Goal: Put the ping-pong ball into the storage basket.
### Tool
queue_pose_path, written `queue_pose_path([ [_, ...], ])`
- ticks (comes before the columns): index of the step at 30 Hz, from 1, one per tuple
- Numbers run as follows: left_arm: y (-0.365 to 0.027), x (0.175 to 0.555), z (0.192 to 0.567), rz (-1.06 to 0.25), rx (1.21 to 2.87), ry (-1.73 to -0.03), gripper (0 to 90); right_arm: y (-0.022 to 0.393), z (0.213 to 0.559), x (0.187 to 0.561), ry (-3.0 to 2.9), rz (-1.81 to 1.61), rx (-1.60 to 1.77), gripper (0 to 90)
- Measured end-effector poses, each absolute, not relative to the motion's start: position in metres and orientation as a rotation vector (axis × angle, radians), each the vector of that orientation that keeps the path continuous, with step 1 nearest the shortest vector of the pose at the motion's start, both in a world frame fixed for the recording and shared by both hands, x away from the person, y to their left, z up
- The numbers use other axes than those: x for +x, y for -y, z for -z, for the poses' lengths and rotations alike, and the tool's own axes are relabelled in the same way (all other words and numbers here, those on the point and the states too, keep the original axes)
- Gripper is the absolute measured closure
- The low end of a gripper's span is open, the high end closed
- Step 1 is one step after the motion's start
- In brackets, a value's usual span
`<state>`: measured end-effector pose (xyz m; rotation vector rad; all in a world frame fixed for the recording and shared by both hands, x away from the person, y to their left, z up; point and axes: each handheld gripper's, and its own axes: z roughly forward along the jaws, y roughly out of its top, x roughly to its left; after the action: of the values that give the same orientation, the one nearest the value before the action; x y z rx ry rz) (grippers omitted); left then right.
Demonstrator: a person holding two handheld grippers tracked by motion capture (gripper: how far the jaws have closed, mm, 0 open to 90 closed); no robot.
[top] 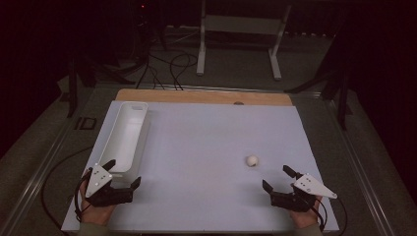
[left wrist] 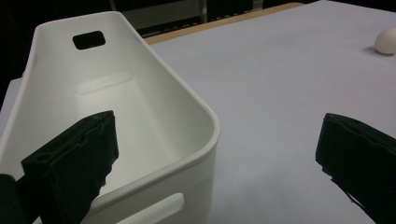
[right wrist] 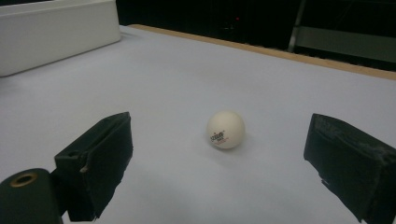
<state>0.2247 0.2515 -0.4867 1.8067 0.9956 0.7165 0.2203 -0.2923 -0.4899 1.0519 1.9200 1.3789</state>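
The left gripper (top: 119,175) sits at the near left corner of the white table (top: 206,142), held by a hand (top: 96,209) coming in from the bottom edge, its jaws spread wide with nothing between them. One jaw hangs over the near end of a long white bin (top: 127,135), the other out over bare tabletop, so the gripper straddles the bin's near right corner; in the left gripper view the bin (left wrist: 154,107) is empty, with a handle slot cut in its far wall and another in its near wall. The right gripper (top: 279,178) rests near the right front corner of the table, held in the other hand (top: 305,216), and its jaws are also wide apart and hold nothing. Just ahead of it lies a small white ball (top: 252,160), free on the tabletop and touching neither jaw; in the right gripper view the ball (right wrist: 226,129) sits between the lines of the two jaws but farther out, with small printed lettering on its side. The bin and the ball are well apart, on opposite sides of the table. A wooden strip (top: 204,96) runs along the table's far edge, and beyond it cables (top: 169,66) lie on a dark floor.
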Motion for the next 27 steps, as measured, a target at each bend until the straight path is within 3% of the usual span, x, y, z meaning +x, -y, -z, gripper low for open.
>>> queue_pose_path([
  [27, -0.2493, 0.2272, 0.4918, -0.733, 1.792, -0.981, 0.0, 0.2920, 0.4823, 0.2260, -1.938, -1.347, 1.120, 7.3],
])
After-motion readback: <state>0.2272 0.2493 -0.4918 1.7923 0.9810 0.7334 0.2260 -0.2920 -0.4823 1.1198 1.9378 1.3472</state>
